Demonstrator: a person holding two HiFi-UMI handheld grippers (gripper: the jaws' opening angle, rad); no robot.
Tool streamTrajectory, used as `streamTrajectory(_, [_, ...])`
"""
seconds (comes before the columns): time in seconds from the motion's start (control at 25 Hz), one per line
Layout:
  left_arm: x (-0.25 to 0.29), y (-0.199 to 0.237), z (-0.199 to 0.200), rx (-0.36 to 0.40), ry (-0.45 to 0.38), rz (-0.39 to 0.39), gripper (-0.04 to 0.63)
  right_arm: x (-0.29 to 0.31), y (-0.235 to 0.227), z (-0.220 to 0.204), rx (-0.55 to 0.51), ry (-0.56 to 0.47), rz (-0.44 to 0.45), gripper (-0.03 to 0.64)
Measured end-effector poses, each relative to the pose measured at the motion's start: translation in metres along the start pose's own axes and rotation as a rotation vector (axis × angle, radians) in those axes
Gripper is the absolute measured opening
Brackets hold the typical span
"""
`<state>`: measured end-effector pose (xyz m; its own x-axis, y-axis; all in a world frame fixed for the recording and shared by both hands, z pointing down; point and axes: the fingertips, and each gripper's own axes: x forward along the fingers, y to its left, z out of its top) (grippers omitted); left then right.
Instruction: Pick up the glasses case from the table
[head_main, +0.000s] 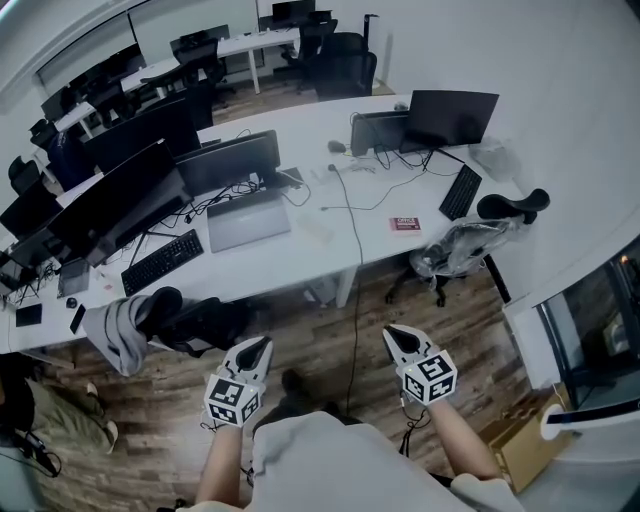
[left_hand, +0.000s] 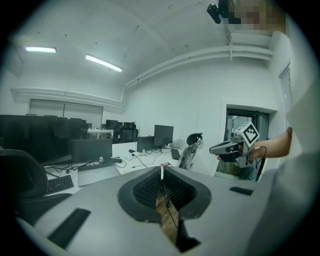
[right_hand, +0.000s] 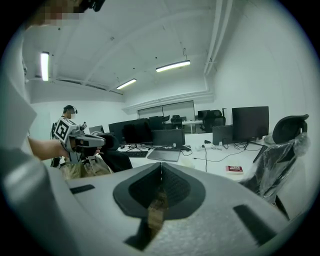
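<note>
My left gripper (head_main: 261, 345) and right gripper (head_main: 393, 334) are both pressed together and empty, well short of the table (head_main: 300, 128) — the pale oblong beside the laptop (head_main: 247, 222) is, I judge, the glasses case (head_main: 315, 229) — so I should step closer, then spread one claw.

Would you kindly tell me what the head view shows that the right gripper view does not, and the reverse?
Only the head view shows the right gripper from above, with its white cube of black square markers. Only the right gripper view shows the long ceiling light strips and that gripper's jaws closed together, with nothing held. Both show the long white desk, the flat silver laptop, the small flat red item and the left gripper.
</note>
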<state>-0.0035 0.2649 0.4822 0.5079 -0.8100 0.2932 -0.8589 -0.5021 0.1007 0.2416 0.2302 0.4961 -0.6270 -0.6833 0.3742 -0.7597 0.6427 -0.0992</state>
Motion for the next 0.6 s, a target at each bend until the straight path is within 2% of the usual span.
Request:
streamTrajectory(0.32, [0.03, 0.021, 0.006, 0.002, -0.001, -0.033, 0.014, 0.029, -0.014, 0.004, -0.003, 0.026, -0.022, 0.003])
streamTrajectory(0.6, [0.065, 0.062, 0.015, 0.0, 0.01, -0.071, 0.014, 0.071, -0.031, 0.014, 0.012, 0.056, -0.058, 0.003])
